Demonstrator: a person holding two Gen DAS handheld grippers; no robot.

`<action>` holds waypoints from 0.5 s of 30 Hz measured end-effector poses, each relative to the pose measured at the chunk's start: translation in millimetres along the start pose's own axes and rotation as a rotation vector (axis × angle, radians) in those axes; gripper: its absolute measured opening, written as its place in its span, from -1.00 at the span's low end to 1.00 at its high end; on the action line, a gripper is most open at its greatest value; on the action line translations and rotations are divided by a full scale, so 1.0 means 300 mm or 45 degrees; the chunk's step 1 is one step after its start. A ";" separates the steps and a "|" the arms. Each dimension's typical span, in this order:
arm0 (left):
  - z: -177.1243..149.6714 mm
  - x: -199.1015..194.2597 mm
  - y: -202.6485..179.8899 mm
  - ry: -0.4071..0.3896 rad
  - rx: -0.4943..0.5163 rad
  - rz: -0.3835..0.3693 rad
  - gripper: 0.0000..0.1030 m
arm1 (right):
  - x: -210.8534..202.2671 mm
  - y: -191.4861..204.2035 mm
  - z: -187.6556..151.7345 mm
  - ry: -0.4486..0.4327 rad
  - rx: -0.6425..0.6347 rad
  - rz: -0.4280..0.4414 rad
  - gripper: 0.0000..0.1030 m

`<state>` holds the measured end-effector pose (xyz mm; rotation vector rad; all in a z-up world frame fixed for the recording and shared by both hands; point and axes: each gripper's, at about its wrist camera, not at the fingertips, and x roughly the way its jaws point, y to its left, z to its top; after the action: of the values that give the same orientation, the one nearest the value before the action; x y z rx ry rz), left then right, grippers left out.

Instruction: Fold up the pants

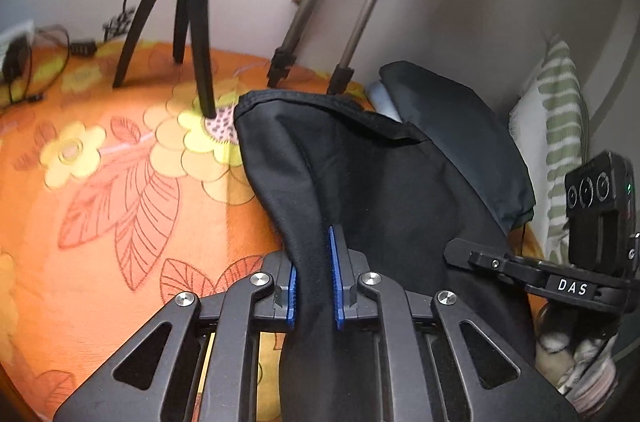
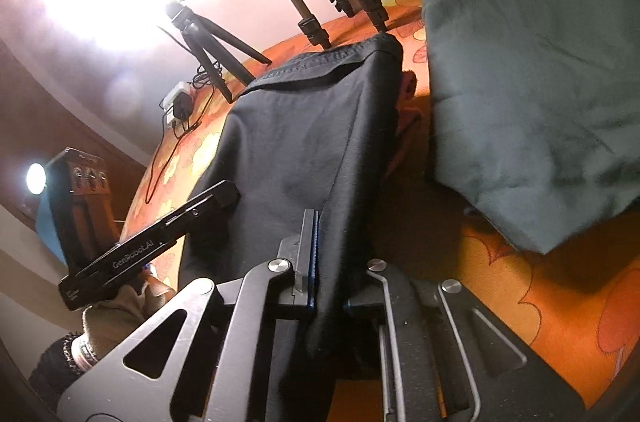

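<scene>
Black pants [image 1: 380,182] lie on an orange floral blanket [image 1: 120,202], waistband [image 1: 320,104] at the far end. My left gripper [image 1: 314,262] is shut on a raised fold of the near end, with the cloth pinched between its blue pads. In the right wrist view the same pants [image 2: 304,126] run away toward the waistband [image 2: 320,62], and my right gripper [image 2: 330,262] is shut on their near edge. Cloth drapes over and hides its right finger. Each tool shows in the other's view: a right finger [image 1: 480,256], a left finger [image 2: 208,202].
A black tripod [image 1: 192,22] and tan tripod legs [image 1: 312,2] stand on the blanket just past the waistband. A dark grey cushion [image 2: 532,82] lies to the right of the pants, a striped pillow [image 1: 560,122] behind it. A charger and cables [image 2: 178,106] sit far left.
</scene>
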<state>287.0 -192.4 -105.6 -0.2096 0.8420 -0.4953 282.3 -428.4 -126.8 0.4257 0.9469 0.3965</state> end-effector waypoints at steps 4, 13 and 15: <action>0.005 -0.042 -0.028 -0.035 0.052 -0.004 -0.79 | -0.043 0.041 0.000 -0.023 -0.062 -0.034 -0.83; 0.041 -0.138 -0.115 -0.146 0.137 -0.057 -0.80 | -0.176 0.092 0.020 -0.125 -0.124 -0.072 -0.83; 0.052 -0.148 -0.130 -0.163 0.142 -0.071 -0.80 | -0.209 0.098 0.029 -0.152 -0.127 -0.076 -0.83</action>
<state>260.7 -204.3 -51.8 -0.1605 0.6831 -0.5735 252.7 -436.3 -64.2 0.3264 0.8183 0.3586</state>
